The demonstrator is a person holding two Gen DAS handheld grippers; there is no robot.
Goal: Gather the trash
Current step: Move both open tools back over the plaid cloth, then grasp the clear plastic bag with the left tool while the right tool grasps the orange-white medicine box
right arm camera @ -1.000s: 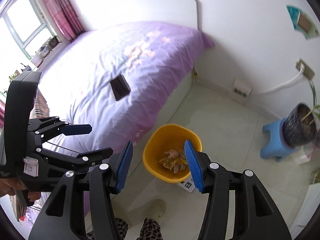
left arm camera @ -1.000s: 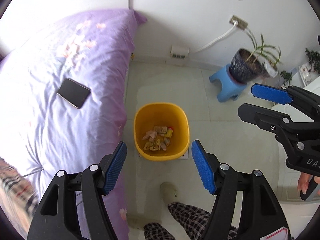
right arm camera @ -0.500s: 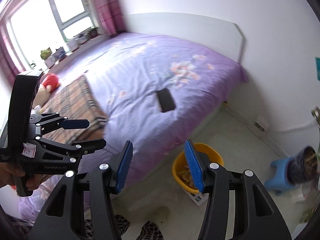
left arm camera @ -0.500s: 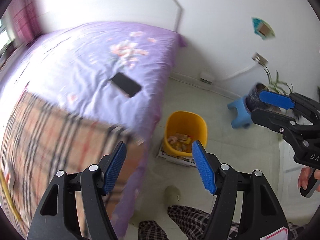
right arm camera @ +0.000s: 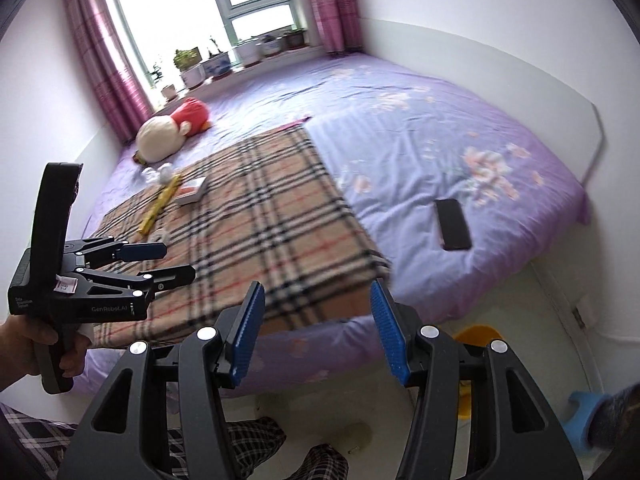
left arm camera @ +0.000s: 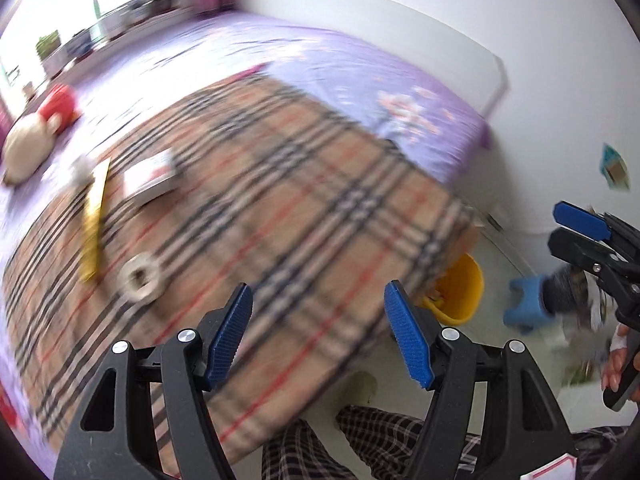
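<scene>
Trash lies on the plaid blanket (left arm camera: 304, 200) on the bed: a long yellow wrapper (left arm camera: 94, 216), a white paper roll (left arm camera: 140, 276), a small white box (left arm camera: 150, 176) and crumpled white paper (right arm camera: 158, 174). The wrapper (right arm camera: 160, 202) and box (right arm camera: 192, 192) also show in the right wrist view. The yellow trash bin (left arm camera: 460, 292) stands on the floor by the bed, half hidden behind the blanket edge. My left gripper (left arm camera: 318, 336) is open and empty above the blanket's near edge. My right gripper (right arm camera: 316, 332) is open and empty over the bed's edge.
A black phone (right arm camera: 452, 224) lies on the purple sheet (right arm camera: 420, 152). A plush toy (right arm camera: 172, 128) lies near the window. A blue stool (left arm camera: 524, 312) with a plant pot stands by the wall. My legs (left arm camera: 344, 440) are below on the tiled floor.
Both grippers have swung left and up, away from the yellow bin toward the bed. The plaid blanket and its trash have come into view. Both stay open.
</scene>
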